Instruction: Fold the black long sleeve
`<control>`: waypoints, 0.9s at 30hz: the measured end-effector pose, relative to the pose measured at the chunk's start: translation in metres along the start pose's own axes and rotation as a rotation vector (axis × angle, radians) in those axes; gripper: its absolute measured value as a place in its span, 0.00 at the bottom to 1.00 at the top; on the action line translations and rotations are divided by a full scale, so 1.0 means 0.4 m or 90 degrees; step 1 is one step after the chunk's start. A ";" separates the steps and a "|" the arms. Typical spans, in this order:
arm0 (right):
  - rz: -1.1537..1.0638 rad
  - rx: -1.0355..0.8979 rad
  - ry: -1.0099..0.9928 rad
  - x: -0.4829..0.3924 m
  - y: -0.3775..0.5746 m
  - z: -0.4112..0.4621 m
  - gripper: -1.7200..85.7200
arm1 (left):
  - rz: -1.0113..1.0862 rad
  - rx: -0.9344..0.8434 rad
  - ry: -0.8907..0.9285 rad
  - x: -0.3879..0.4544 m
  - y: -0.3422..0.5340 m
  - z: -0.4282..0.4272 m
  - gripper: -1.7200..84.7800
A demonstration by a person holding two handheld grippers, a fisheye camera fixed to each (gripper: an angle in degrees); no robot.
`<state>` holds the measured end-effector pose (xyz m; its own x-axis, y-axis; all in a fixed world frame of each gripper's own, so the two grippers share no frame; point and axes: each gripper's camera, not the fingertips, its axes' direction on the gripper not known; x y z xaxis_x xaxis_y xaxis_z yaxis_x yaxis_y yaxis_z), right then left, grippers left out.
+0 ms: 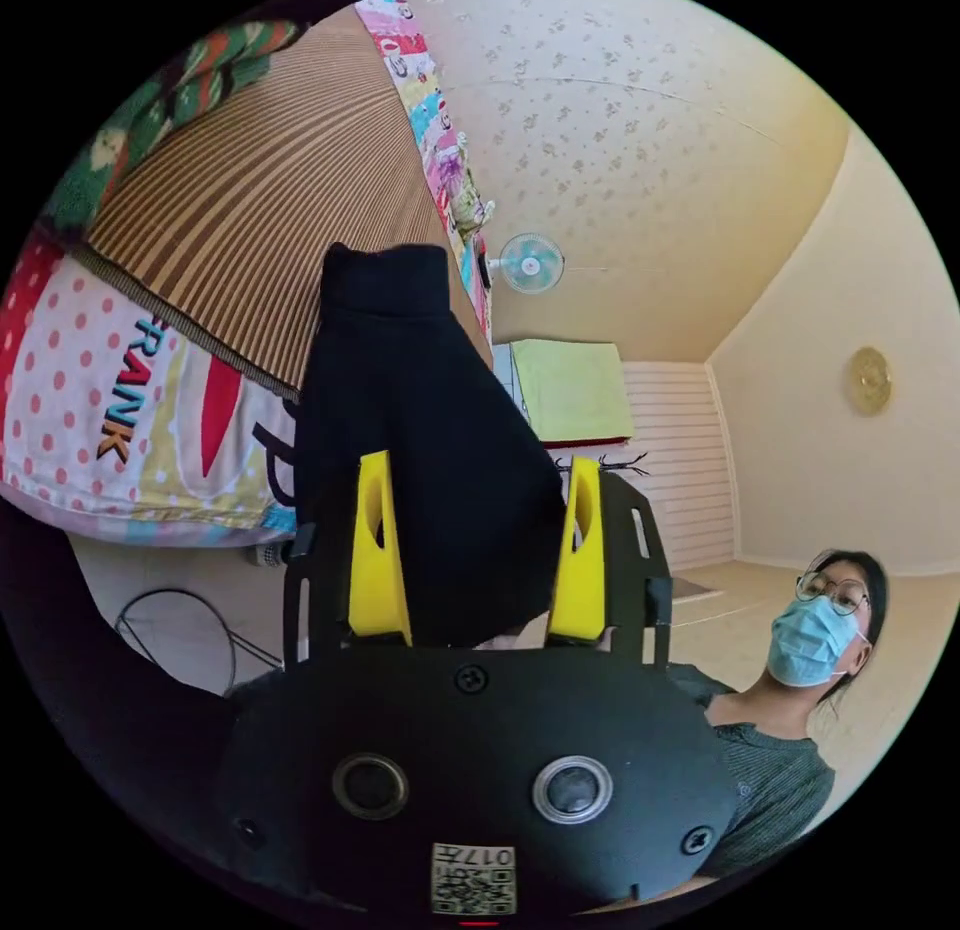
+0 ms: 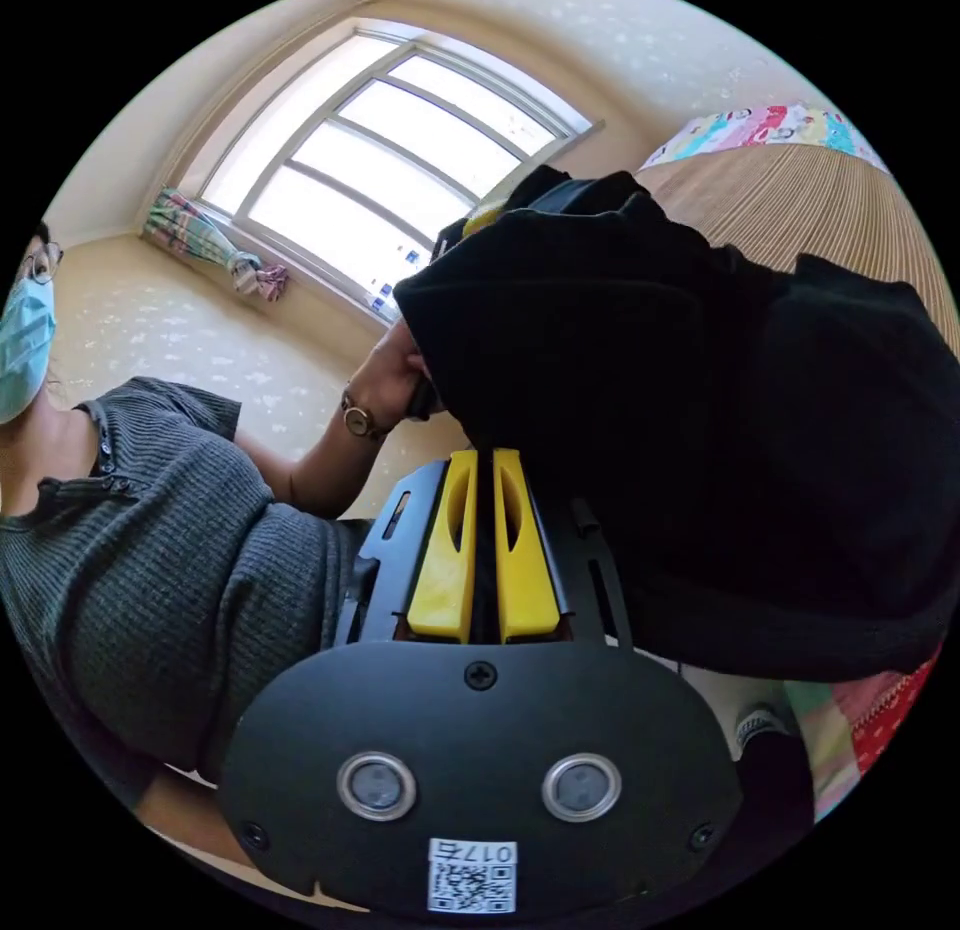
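Observation:
In the left gripper view the black long sleeve (image 1: 430, 450) hangs in a thick bunch over and between my left gripper's (image 1: 480, 462) yellow jaws, which stand wide apart and do not press on it. In the right gripper view the same black garment (image 2: 700, 420) bulks up to the right, above the striped mat. My right gripper (image 2: 485, 455) has its jaws drawn almost together, with a thin dark strip of the cloth caught between them at the tips. A person's hand (image 2: 395, 370) holds the other gripper, mostly hidden behind the cloth.
A striped brown mat (image 1: 250, 220) lies on a colourful patterned quilt (image 1: 110, 410). The person in a grey knit top (image 2: 150, 570) stands close by. A window (image 2: 400, 160), a wall fan (image 1: 530, 262) and a green cloth (image 1: 570, 390) are behind.

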<state>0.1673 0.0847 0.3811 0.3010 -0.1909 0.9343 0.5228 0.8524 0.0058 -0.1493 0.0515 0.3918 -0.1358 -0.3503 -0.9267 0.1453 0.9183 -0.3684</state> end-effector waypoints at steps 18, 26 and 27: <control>-0.308 0.153 -0.426 -0.196 -0.011 -0.102 0.07 | 0.565 -0.108 0.295 0.306 0.246 -0.139 0.06; -0.457 0.167 -0.135 -0.360 0.137 -0.287 0.06 | 0.899 -0.089 0.815 0.512 0.388 -0.323 0.06; -0.407 0.199 -0.072 -0.338 0.164 -0.316 0.06 | 0.916 -0.090 0.901 0.517 0.396 -0.345 0.06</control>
<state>0.2616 0.1051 0.2101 -0.0813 -0.6616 0.7454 0.3115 0.6935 0.6496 -0.2898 0.1502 0.1521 -0.5448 0.8033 0.2407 0.7745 0.3720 0.5116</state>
